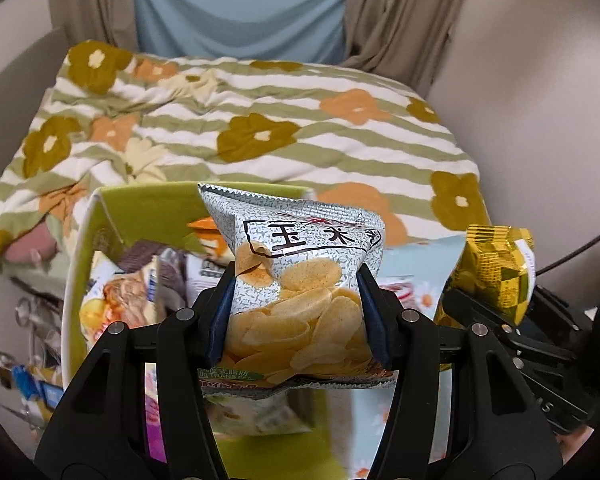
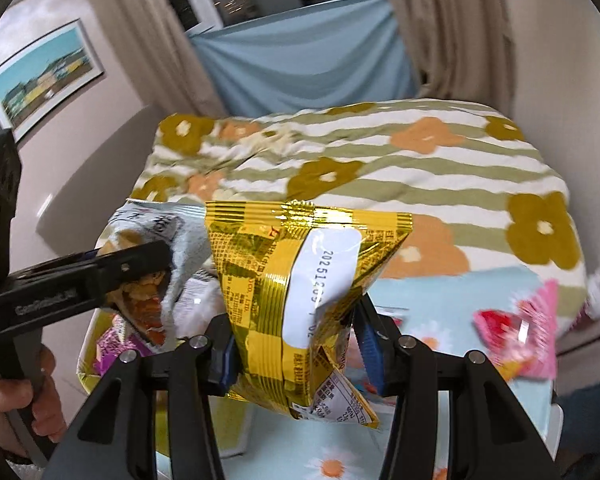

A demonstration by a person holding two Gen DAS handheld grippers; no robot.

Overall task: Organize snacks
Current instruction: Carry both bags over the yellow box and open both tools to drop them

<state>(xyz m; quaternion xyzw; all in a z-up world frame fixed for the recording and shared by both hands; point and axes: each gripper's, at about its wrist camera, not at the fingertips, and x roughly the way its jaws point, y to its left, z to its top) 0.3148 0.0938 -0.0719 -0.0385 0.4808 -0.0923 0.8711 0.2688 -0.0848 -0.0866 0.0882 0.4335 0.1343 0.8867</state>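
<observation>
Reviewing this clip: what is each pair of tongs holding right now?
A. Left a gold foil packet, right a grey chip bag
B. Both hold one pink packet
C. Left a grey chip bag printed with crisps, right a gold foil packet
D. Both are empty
C: the left tongs pinch the grey chip bag printed with crisps, and the right tongs pinch the gold foil packet.

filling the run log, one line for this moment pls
left gripper: shut on chips bag | right gripper: shut on gold bag | box: holds snacks
</observation>
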